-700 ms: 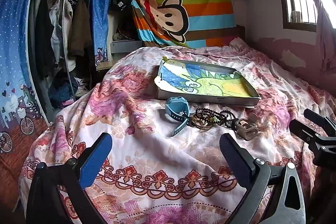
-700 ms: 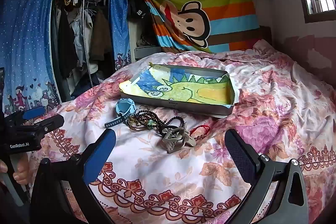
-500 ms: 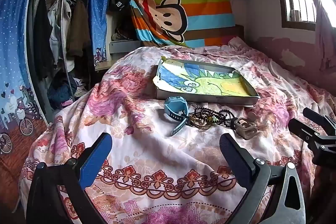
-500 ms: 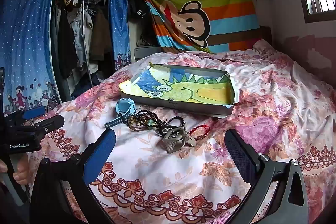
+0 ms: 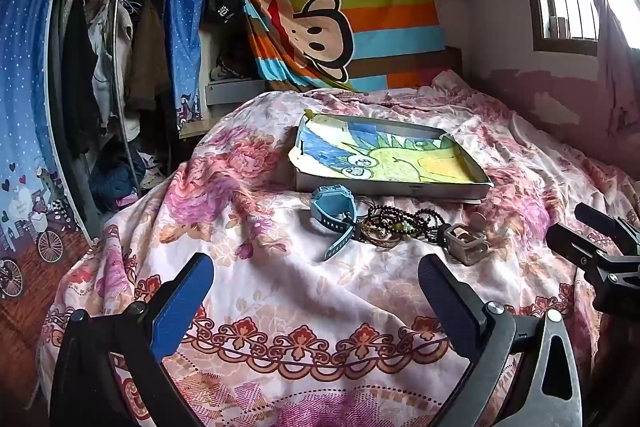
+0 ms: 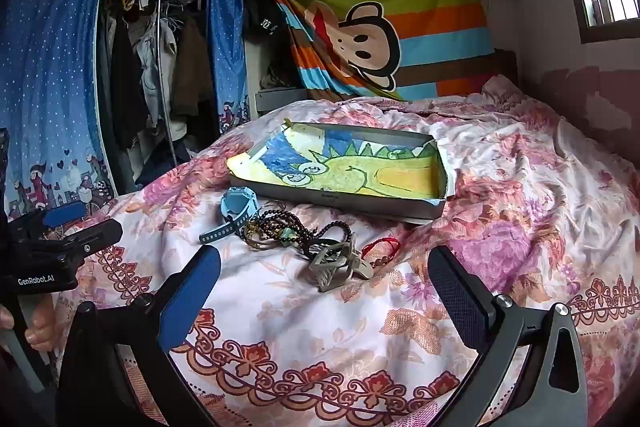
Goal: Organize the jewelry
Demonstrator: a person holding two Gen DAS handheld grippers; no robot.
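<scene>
I hold my left gripper (image 5: 316,291) and right gripper (image 6: 324,279) wide open and empty over the floral bedspread (image 6: 520,187). A blue watch (image 6: 236,205), beaded bracelets (image 6: 288,229), a red cord bracelet (image 6: 380,247) and perhaps a grey watch (image 6: 336,263) lie near the bedspread's front edge, before a shallow tray (image 6: 340,201).

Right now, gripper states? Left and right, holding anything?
Left gripper: open, holding nothing, above the bedspread.
Right gripper: open, holding nothing, short of the jewelry pile.
</scene>
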